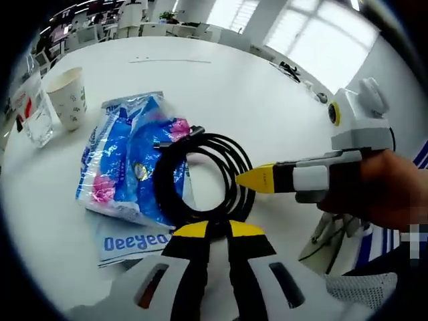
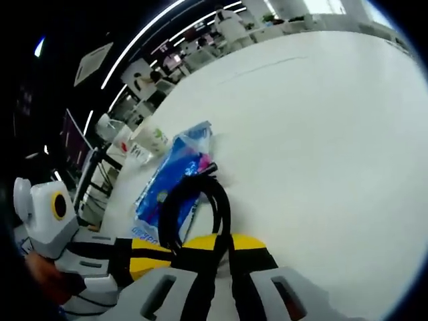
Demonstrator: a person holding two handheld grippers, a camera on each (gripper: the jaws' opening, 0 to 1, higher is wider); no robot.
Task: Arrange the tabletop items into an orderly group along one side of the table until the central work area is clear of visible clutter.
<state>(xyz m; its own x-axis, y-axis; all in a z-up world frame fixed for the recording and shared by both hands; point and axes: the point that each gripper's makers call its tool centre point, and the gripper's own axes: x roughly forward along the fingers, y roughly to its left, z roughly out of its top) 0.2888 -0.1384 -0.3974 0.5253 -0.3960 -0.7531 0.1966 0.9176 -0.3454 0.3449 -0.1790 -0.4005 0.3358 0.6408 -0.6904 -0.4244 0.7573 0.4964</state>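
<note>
Left gripper view: paper cup, contents hidden, beside plastic bottle near table edge; both grippers clamp coiled black cable.

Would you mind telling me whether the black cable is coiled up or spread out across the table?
Coiled. The black cable forms a round loop of several turns, lying partly on the blue packet on the white table.

White round table, bright windows behind, office desks and chairs beyond
</note>
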